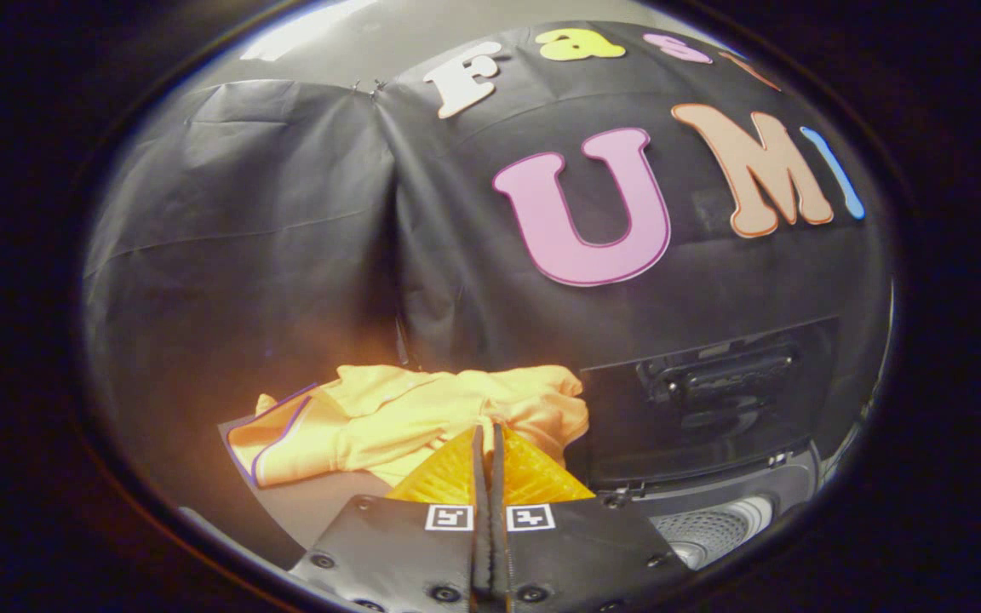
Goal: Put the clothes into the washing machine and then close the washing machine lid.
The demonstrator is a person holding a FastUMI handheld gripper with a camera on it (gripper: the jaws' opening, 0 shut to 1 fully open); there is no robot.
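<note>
So your gripper (pixel 488 438) has its two fingers pressed flat together, no gap between them and nothing pinched in there, so you're carrying nothing right now. The tips point straight at the clothes (pixel 410 419), a crumpled yellow garment with a thin purple trim along one edge, lying in a heap just ahead of the fingers on a grey surface (pixel 320 502). From this angle the tips overlap the near edge of the cloth, but I can't tell whether they're actually touching it or hanging just above. Off to the right of the garment you've got the washing machine (pixel 716 519), with its dark lid (pixel 703 409) standing up open against the black cloth wall (pixel 243 255), handle facing you. Below the lid you can see a bit of the pale perforated drum (pixel 712 532), well right of the fingers.
</note>
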